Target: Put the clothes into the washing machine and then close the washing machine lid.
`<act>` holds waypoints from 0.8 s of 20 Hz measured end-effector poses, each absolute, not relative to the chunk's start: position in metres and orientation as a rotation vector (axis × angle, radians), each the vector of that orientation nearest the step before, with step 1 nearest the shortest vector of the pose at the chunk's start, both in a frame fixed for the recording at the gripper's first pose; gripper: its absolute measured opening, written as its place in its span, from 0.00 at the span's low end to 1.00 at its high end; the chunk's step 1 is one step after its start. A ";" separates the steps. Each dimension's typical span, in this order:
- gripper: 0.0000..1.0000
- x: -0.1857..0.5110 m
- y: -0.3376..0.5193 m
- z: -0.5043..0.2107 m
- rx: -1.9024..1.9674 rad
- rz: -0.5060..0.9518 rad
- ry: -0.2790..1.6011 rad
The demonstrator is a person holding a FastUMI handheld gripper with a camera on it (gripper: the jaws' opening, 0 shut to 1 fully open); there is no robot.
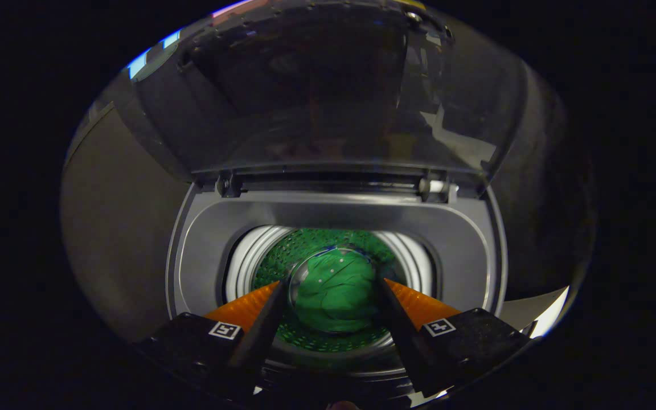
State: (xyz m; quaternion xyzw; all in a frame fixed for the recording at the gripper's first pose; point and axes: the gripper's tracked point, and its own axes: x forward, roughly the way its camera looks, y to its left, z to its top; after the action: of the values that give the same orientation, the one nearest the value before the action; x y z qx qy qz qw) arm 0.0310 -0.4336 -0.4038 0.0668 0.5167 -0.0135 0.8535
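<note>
I look straight down into the top-loading washing machine. A green garment with small white buttons lies bunched on the floor of the drum, whose perforated wall reflects green. My gripper hovers above the opening, open, its fingers spread to either side of the garment and not touching it. The transparent lid stands raised at the back of the machine, on its hinges.
The grey rim of the machine's top frames the drum mouth on all sides. Dark panels flank the machine left and right. A pale strip of floor or surface shows beside the machine's right corner.
</note>
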 end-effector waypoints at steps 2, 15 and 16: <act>1.00 0.043 -0.436 -0.367 0.134 -0.029 1.010; 0.99 0.206 -0.421 -0.181 0.021 0.094 0.569; 1.00 0.214 -0.420 -0.185 0.079 0.095 0.558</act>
State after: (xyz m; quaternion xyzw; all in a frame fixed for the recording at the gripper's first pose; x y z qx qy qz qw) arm 0.2140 -0.4197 -0.1854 0.0390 0.2753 0.0469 0.9594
